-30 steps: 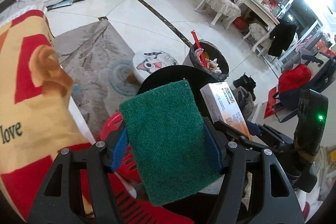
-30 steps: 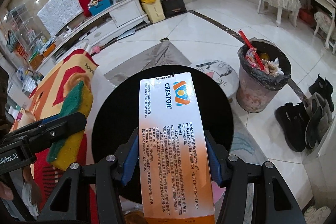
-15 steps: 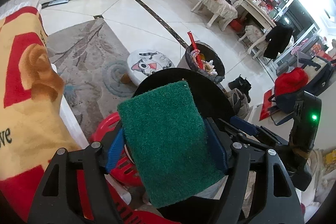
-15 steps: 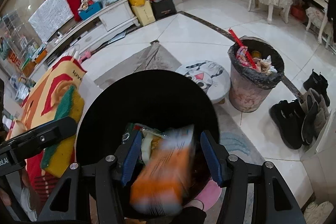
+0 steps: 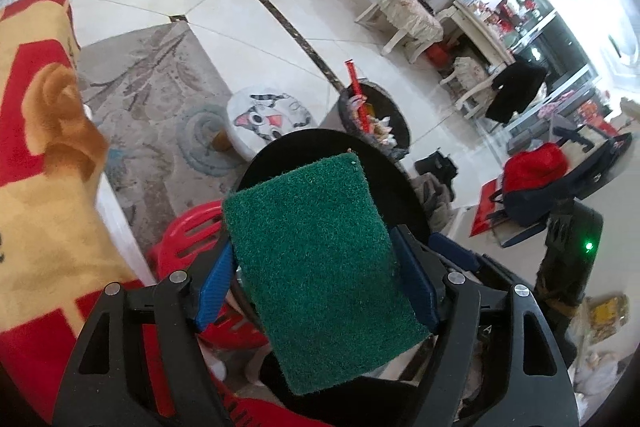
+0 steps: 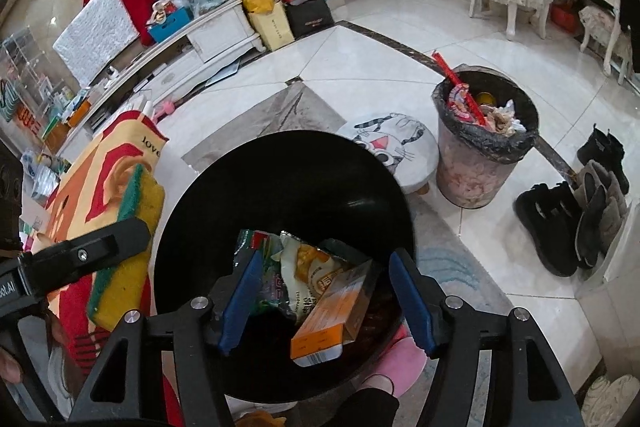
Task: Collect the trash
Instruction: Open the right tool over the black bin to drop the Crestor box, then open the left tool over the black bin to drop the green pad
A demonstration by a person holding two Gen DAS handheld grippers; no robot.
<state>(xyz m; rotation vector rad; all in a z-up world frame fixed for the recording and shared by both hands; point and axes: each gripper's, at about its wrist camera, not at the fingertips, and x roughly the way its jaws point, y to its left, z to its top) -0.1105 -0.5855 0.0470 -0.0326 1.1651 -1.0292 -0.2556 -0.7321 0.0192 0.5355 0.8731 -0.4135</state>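
My left gripper [image 5: 316, 281] is shut on a green-and-yellow scouring sponge [image 5: 320, 259] and holds it above the near-left rim of a black trash bin [image 6: 280, 195]. The sponge also shows in the right wrist view [image 6: 128, 239], left of the bin. My right gripper [image 6: 326, 301] is open and empty over the bin's mouth. An orange-and-white Crestor box [image 6: 332, 311] lies inside the bin on crumpled wrappers [image 6: 288, 263]. The bin's rim also shows behind the sponge in the left wrist view [image 5: 360, 147].
A full grey waste basket [image 6: 480, 147] with a red stick stands on the tiles at right. A cat-print stool [image 6: 396, 143] is beside it. Dark boots [image 6: 560, 223] line the right wall. A yellow-and-red blanket [image 5: 36, 155] and a red plastic stool [image 5: 188, 235] lie at left.
My right gripper opened and the Crestor box fell from it into the black bin. My left gripper kept hold of the sponge and shifted slightly over the bin.
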